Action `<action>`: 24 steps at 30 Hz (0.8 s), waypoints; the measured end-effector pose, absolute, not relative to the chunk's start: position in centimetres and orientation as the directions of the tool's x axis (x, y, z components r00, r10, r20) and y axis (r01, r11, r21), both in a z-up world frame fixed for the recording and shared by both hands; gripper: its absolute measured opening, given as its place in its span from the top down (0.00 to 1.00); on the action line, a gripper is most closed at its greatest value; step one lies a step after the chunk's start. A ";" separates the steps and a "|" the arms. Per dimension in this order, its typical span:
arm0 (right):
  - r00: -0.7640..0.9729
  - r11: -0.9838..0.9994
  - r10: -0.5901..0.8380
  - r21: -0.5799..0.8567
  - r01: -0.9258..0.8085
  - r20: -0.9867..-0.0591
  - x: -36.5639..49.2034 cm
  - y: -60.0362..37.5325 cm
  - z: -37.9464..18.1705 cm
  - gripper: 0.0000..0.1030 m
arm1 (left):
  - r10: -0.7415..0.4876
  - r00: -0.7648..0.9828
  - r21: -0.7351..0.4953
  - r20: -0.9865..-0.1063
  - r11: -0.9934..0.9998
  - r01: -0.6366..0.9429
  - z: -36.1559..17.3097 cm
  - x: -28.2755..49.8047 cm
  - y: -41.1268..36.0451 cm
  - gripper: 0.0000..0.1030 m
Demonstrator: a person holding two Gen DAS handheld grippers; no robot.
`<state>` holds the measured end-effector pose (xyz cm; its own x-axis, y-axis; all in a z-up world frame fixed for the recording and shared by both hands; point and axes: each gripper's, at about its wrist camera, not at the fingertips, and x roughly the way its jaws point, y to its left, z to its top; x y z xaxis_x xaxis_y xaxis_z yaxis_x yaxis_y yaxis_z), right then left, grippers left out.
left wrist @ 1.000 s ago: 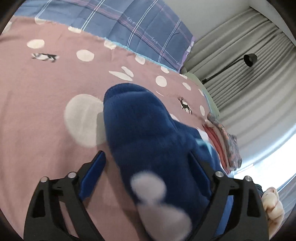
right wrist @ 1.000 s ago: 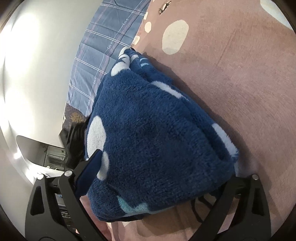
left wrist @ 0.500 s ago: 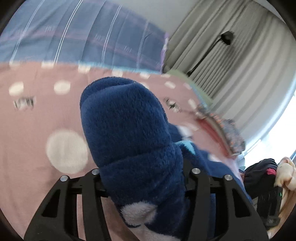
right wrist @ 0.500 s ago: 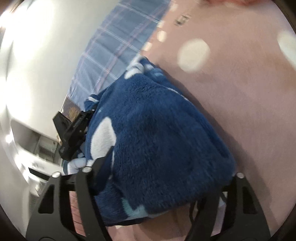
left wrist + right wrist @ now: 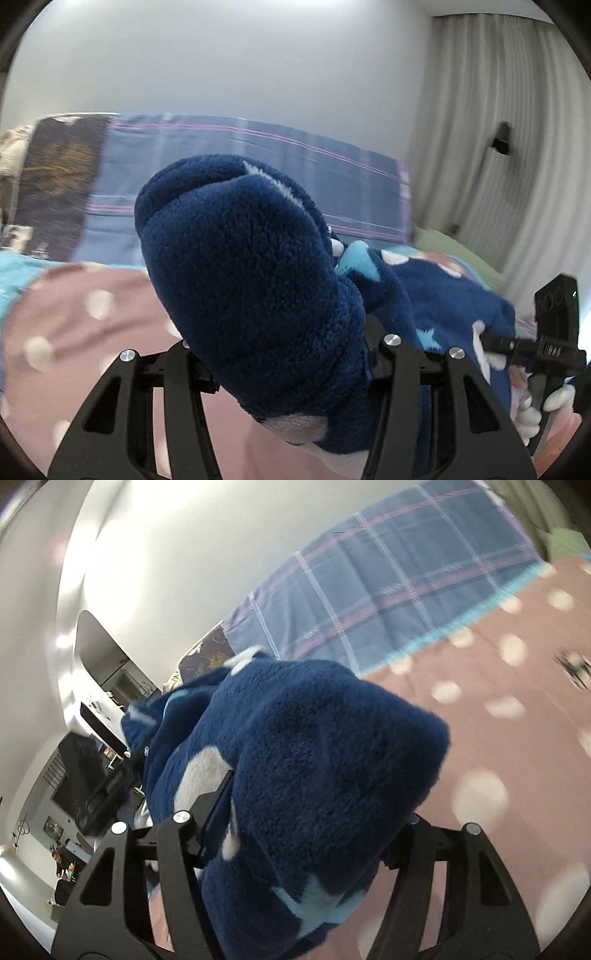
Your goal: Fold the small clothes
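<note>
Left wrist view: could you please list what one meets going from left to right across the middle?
Pink dotted bedspread → dark blue fleece garment → light blue star patch → black right gripper → grey pleated curtain.

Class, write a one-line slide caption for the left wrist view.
Left tongs clamp a navy fleece garment above the pink dotted bedspread.

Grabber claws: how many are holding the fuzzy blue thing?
2. The left gripper is clamped on one bunched end of the blue fleece garment. The right gripper is clamped on the other end. The fleece hides most of their fingers.
</note>
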<state>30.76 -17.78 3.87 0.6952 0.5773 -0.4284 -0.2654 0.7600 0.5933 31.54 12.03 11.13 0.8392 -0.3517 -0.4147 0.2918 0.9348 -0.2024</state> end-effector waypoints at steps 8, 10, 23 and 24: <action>0.675 0.795 0.566 0.529 -0.297 -0.472 44.6 -11.2 1.9 0.37 | -0.198 0.879 -0.220 -0.434 0.969 0.109 6.6 40.0 17.4 0.48; 0.662 0.807 0.555 0.520 -0.280 -0.504 47.3 -10.4 -0.9 0.37 | -0.187 0.866 -0.244 -0.463 0.967 0.078 4.0 42.0 18.1 0.47; 0.625 0.864 0.437 0.495 -0.093 -0.647 49.2 -11.9 -11.1 0.20 | -0.163 0.726 -0.317 -0.668 0.945 -0.080 -8.2 45.3 21.9 0.32; 0.630 0.871 0.427 0.481 -0.095 -0.649 48.6 -12.0 -10.5 0.20 | -0.154 0.732 -0.302 -0.664 0.950 -0.075 -7.8 44.5 21.9 0.32</action>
<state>48.56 -11.98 -10.49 0.6299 0.4271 -0.6487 -0.0951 0.8714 0.4813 44.47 21.87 -7.76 0.7319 -0.1535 -0.6638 -0.0750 0.9502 -0.3025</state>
